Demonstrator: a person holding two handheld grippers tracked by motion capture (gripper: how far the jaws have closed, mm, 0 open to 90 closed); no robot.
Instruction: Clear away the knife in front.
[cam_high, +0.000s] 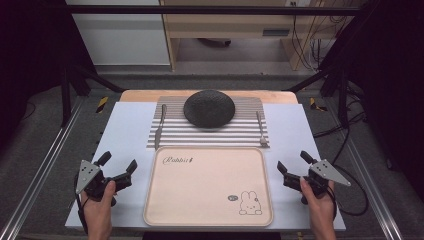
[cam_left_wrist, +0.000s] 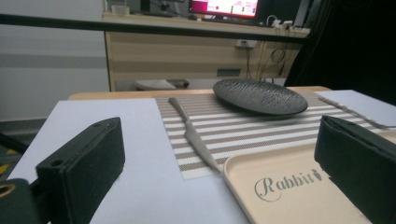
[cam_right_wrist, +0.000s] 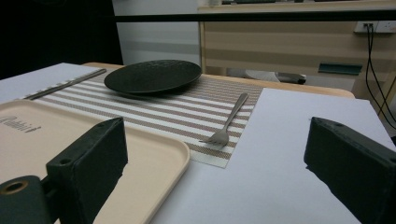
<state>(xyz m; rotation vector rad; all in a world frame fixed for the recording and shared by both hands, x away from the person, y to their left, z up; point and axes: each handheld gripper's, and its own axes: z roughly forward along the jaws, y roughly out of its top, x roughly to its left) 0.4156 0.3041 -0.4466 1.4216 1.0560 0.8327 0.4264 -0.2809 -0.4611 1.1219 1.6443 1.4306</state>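
The tray's (cam_left_wrist: 299, 186) near part is cut off by the frame edge.

Plenty of bare white tabletop (cam_high: 127, 125) is left open either side of the beige tray (cam_high: 208, 186), so the left gripper (cam_high: 118, 169) and right gripper (cam_high: 293, 167), both held wide open, aren't crowded by anything. Straight ahead, the striped placemat (cam_high: 210, 134) is flanked by the knife (cam_high: 160, 127) on its left edge and the fork (cam_high: 260, 129) on its right. Its far middle is blocked by the black plate (cam_high: 209, 107), with clear mat left between plate and cutlery.
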